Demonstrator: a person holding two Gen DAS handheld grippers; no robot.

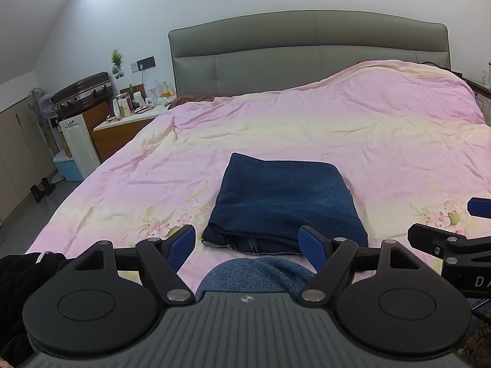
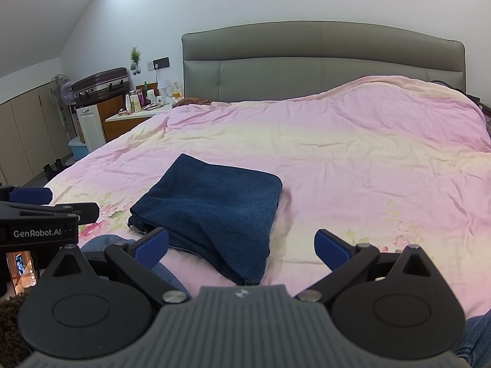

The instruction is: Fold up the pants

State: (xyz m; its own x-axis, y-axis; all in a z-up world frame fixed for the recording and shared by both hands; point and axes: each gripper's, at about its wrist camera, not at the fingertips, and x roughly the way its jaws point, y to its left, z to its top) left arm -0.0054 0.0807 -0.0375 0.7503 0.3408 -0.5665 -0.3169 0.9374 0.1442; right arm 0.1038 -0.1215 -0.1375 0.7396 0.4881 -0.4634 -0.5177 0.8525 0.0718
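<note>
Dark blue denim pants lie folded into a compact rectangle on the pink duvet, near the bed's front edge. They also show in the right wrist view. My left gripper is open and empty, held just in front of the pants' near edge. My right gripper is open and empty, to the right of the left one, its fingers straddling the pants' near right corner without touching. The right gripper's fingers show at the left view's right edge, and the left gripper's body at the right view's left edge.
A grey headboard stands at the back. A cluttered bedside table, a suitcase, a fan and a blue bin stand at the left. A knee in lighter jeans is below the left gripper.
</note>
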